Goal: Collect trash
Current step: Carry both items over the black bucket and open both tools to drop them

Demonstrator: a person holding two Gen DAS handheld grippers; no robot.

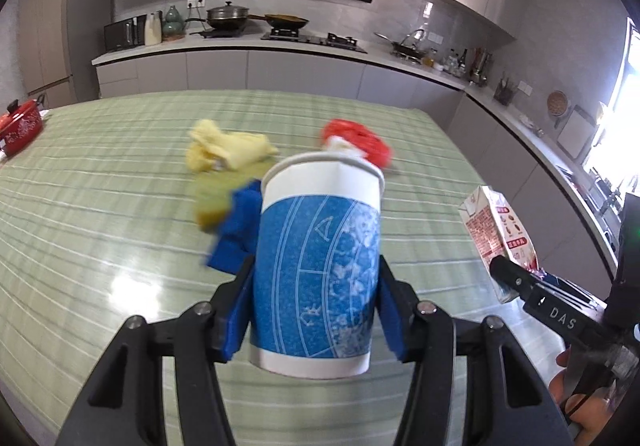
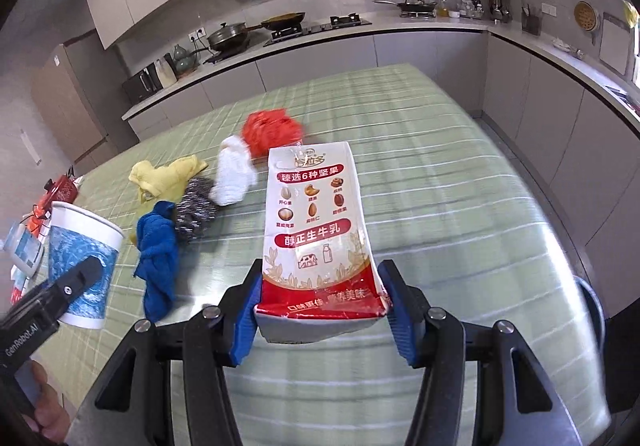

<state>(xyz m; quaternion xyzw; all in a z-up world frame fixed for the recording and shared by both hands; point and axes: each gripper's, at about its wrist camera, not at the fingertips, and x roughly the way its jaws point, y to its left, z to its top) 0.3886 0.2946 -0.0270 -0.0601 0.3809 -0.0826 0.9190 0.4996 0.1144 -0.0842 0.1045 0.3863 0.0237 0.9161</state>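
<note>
My left gripper (image 1: 316, 306) is shut on a blue and white paper cup (image 1: 320, 258), held upright above the green checked table (image 1: 100, 214). The cup also shows at the left of the right wrist view (image 2: 82, 262). My right gripper (image 2: 322, 310) is shut on the bottom of a red and white milk carton (image 2: 318, 222), lifted off the table. The carton also shows at the right of the left wrist view (image 1: 496, 238), with the right gripper (image 1: 520, 282) under it.
On the table lie a yellow cloth (image 2: 166, 174), a blue cloth (image 2: 158, 258), a white cloth (image 2: 234, 176), a red cloth (image 2: 270, 132) and a steel scourer (image 2: 196, 214). A red pot (image 1: 18, 126) stands at the table's far left edge. Kitchen counters run behind.
</note>
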